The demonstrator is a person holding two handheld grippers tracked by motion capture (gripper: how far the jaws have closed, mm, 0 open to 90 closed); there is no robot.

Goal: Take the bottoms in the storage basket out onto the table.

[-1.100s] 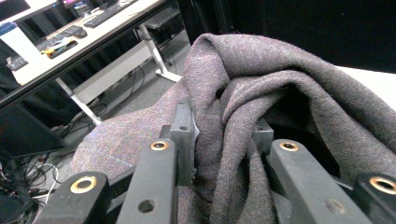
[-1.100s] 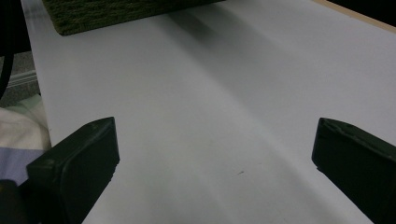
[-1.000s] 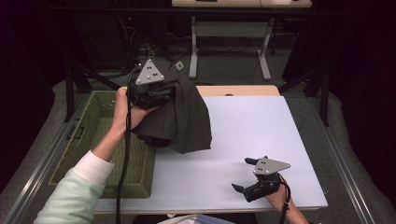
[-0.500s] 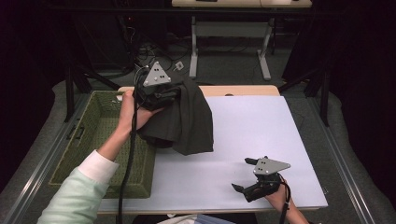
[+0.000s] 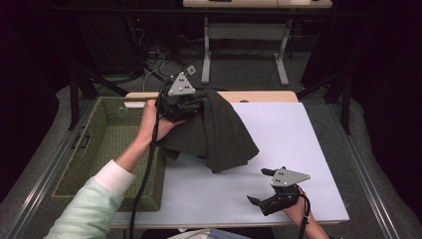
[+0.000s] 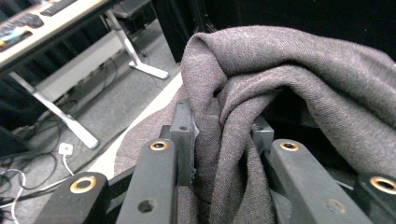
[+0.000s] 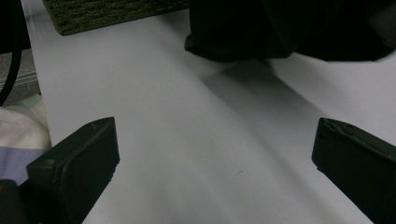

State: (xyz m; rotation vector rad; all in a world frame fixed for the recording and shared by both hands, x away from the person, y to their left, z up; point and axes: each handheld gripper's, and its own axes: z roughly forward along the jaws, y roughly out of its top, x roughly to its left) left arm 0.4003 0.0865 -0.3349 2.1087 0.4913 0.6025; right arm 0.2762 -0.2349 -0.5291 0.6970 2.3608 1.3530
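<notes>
The left gripper (image 5: 185,105) pinches a fold of the dark grey garment (image 5: 219,132) above the table's (image 5: 298,134) far left corner, beside the green basket (image 5: 107,149). The pinch takes little cloth, so the hanging weight may slip free or drag across the table. The right gripper (image 5: 262,186), jaws spread and empty, rests near the near right edge.

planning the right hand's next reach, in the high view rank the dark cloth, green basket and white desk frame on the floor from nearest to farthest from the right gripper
From the right gripper:
1. Dark cloth, up and to its left, over the table.
2. Green basket, at the table's left side.
3. White desk frame, on the floor beyond the table's far edge.
</notes>
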